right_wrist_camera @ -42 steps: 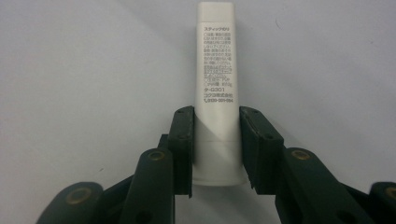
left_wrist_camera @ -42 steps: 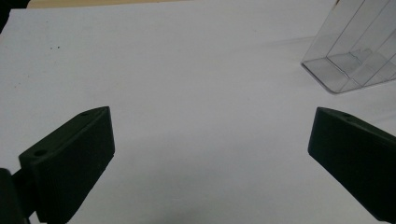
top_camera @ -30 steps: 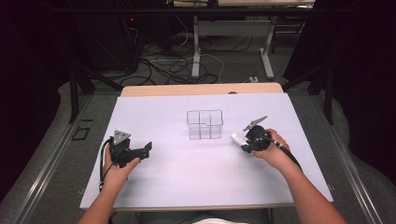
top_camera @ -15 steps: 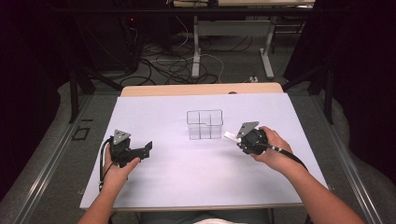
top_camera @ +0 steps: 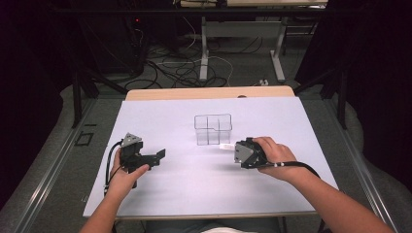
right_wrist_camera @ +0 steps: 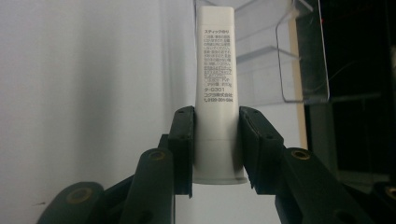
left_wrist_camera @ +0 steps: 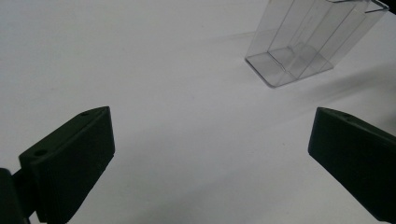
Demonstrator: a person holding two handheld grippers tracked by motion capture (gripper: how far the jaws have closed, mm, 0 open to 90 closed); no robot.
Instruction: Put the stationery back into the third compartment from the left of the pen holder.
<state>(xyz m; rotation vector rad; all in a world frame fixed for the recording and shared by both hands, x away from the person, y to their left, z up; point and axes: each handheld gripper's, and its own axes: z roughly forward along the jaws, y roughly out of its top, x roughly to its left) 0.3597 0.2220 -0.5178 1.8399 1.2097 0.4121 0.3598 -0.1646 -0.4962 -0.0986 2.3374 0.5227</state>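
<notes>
Right gripper view: white glue stick [right_wrist_camera: 215, 84] clamped between right gripper [right_wrist_camera: 215, 144] pads, tip toward clear organizer [right_wrist_camera: 280, 51].

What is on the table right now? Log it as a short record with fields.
surface: white table
container: clear divided organiser, upright, near the table's middle
held item: white glue stick with printed text
right tool: shut on the glue stick, pointing toward the organiser
left tool: open, nothing between the jaws, resting apart from the organiser
glue stick position: outside the organiser, close beside it
</notes>
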